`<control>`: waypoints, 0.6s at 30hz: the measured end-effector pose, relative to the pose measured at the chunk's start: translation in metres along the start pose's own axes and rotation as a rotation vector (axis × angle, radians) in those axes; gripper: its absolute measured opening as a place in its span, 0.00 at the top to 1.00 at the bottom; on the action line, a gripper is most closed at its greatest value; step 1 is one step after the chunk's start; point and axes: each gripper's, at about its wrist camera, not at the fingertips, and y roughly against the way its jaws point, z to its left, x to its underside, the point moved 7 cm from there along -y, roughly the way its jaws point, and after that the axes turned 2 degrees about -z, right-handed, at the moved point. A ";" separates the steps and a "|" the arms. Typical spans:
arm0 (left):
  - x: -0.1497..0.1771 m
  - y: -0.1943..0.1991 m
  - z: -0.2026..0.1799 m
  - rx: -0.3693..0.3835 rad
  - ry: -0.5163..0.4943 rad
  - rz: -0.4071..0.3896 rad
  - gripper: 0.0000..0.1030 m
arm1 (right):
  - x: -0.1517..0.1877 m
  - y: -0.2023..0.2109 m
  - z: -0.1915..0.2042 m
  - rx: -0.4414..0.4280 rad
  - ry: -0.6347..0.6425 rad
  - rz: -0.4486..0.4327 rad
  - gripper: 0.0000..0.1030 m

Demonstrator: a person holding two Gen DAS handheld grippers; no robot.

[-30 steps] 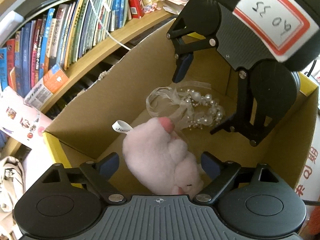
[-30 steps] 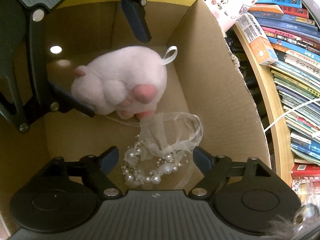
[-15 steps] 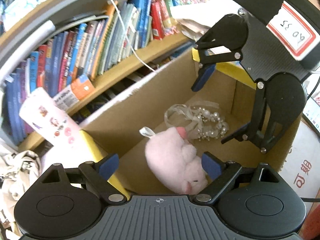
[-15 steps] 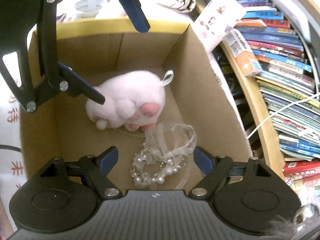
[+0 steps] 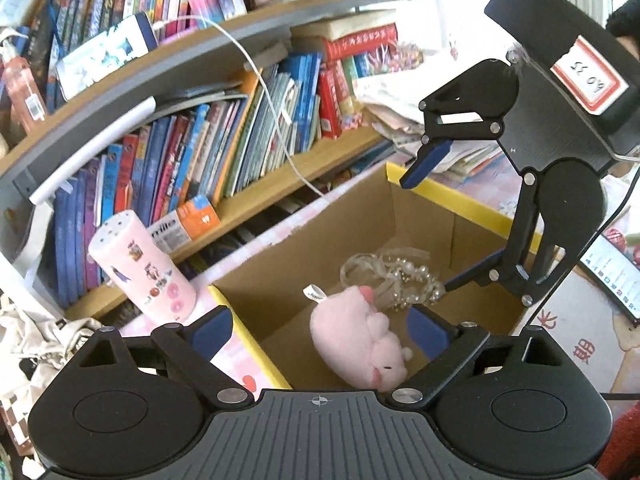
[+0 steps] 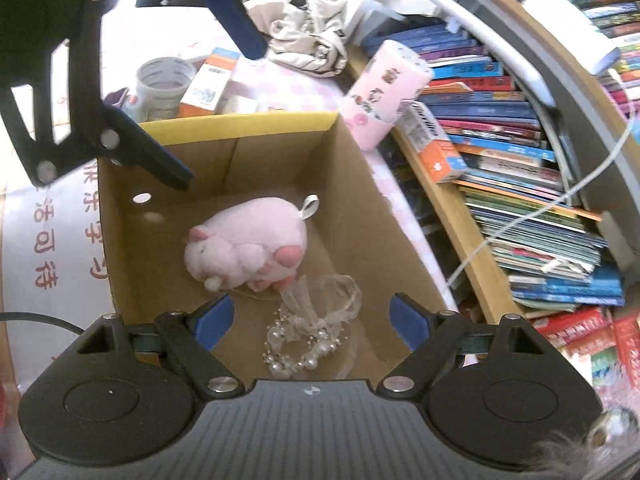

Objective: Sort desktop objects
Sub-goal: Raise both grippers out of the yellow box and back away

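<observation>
To the left of the left gripper's (image 5: 319,327) jaws, a pink patterned cylinder (image 5: 142,270) is leaning against the bookshelf (image 5: 224,116), just outside the cardboard box (image 5: 348,216). The left jaws are standing wide apart and have just been opening further; nothing is being gripped between them. Below and ahead of these jaws, the pink plush toy (image 5: 358,338) is lying on the box floor, clear of both blue pads. Just beyond the toy, touching its pink foot, the pearl bracelet with ribbon (image 5: 394,278) is resting near the far box wall. To the right, the right gripper (image 5: 424,220) is hanging over the box, jaws spread.

In the right wrist view, the left gripper (image 6: 208,92) is showing at the upper left over the yellow-edged box rim (image 6: 240,126). Below the right gripper's (image 6: 310,322) jaws, which are also standing wide and have just been opening with nothing gripped, the bracelet (image 6: 308,336) is lying between the pads but well under them. The plush toy (image 6: 244,246) is lying just ahead and to the left of it. On the worktop (image 6: 288,84) beyond the box, a tape roll (image 6: 162,82) and a small orange carton (image 6: 210,82) are sitting side by side.
</observation>
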 end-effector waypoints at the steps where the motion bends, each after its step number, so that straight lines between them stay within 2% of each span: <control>1: 0.000 0.004 0.001 0.002 -0.003 -0.008 0.07 | 0.000 0.003 -0.001 0.012 -0.015 0.000 0.18; 12: 0.008 0.051 0.020 0.013 -0.032 -0.105 0.06 | -0.001 0.047 0.000 0.147 -0.148 -0.001 0.18; 18: 0.021 0.081 0.037 0.029 -0.028 -0.153 0.02 | -0.015 0.072 0.014 0.208 -0.210 -0.022 0.18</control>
